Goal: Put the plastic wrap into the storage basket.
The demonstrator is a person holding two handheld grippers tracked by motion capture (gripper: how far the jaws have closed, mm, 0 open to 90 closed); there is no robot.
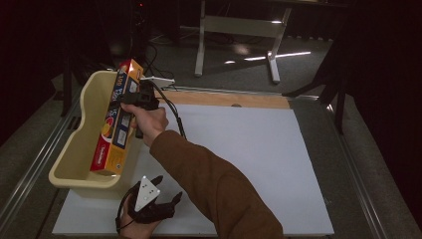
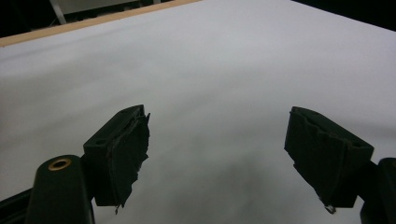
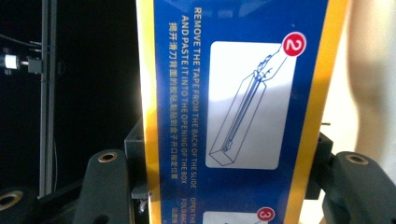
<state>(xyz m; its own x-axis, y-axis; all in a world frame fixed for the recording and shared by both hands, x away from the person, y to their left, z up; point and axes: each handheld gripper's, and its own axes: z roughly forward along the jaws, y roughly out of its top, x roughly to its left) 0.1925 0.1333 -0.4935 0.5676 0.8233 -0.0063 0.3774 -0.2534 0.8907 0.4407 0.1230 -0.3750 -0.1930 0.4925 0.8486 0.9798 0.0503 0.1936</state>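
At far left, my right gripper [image 1: 133,97] clamped the long box [image 1: 115,124], tilted over the beige bin [image 1: 84,177]; I judged lowering it level safest; nearer, my left gripper [image 1: 158,191] rested wide open, empty.

Dark room, grey floor [image 1: 239,55], white table frame [image 1: 239,25].
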